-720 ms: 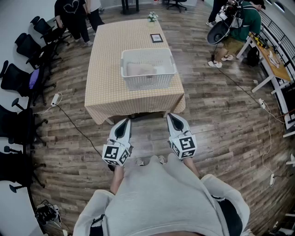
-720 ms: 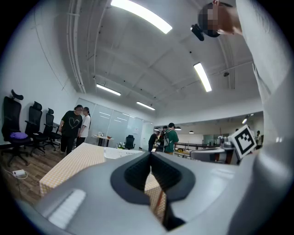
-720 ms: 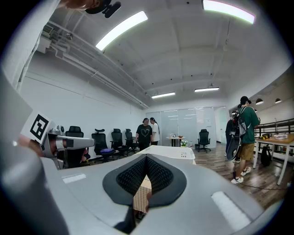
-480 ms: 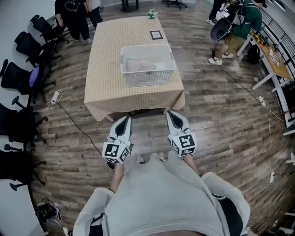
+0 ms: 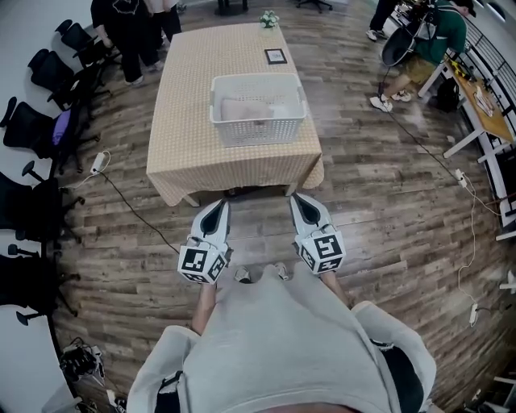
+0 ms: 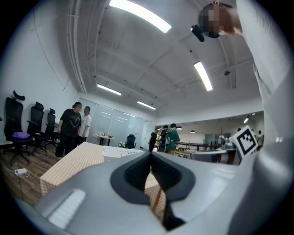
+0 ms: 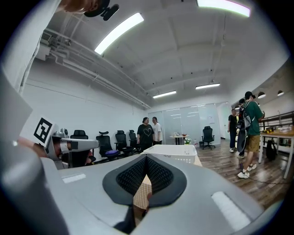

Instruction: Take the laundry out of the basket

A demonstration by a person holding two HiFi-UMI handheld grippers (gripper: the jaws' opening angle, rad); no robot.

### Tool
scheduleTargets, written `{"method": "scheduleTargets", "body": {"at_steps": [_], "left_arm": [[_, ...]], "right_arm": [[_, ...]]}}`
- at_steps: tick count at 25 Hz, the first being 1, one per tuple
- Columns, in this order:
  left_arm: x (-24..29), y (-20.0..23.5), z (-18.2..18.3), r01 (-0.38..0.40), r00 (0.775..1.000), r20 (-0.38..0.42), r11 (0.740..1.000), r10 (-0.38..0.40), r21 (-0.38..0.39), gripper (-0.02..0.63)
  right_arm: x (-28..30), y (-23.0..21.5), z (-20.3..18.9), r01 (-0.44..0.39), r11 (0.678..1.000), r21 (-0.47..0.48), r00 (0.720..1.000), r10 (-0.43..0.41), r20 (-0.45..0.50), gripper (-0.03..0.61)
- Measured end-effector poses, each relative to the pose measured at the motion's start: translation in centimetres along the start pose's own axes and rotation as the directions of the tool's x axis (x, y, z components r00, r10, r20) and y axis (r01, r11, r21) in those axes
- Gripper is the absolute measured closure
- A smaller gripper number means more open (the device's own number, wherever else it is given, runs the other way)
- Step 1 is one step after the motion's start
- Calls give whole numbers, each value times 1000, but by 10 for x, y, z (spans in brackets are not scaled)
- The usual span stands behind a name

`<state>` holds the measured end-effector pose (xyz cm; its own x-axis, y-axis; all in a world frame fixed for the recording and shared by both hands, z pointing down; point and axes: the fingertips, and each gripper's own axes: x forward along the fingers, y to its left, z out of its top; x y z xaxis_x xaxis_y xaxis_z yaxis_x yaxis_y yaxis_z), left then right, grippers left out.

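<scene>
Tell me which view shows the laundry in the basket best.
The head view: it looks down into the basket, so the pale laundry shows. Both gripper views catch only the basket's side, contents hidden.

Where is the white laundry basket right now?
In the head view, the basket sits on the checked table, a bit right of the middle, with a small picture frame on the table beyond it.

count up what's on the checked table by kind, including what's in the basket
white basket: 1
pale laundry pile, inside the basket: 1
picture frame: 1
flower pot: 1
total: 4
</scene>
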<state>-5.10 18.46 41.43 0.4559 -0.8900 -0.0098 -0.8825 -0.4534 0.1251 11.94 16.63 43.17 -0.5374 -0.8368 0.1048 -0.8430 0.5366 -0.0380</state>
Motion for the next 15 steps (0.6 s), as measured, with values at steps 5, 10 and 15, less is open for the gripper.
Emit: {"method": "scheduleTargets", "body": {"at_steps": [5, 10, 15], "left_arm": [[11, -3, -2, -32, 999, -8, 999, 32, 8, 603], [18, -14, -5, -66, 998, -1, 998, 66, 10, 603], [25, -29, -11, -87, 996, 0, 996, 87, 15, 603]], "right_arm": [[-2, -14, -3, -23, 1000, 13, 1000, 23, 8, 580], [-8, -34, -9, -26, 1000, 13, 1000, 26, -1, 580], [-14, -51, -16, -53, 998, 23, 999, 53, 4, 580]]}}
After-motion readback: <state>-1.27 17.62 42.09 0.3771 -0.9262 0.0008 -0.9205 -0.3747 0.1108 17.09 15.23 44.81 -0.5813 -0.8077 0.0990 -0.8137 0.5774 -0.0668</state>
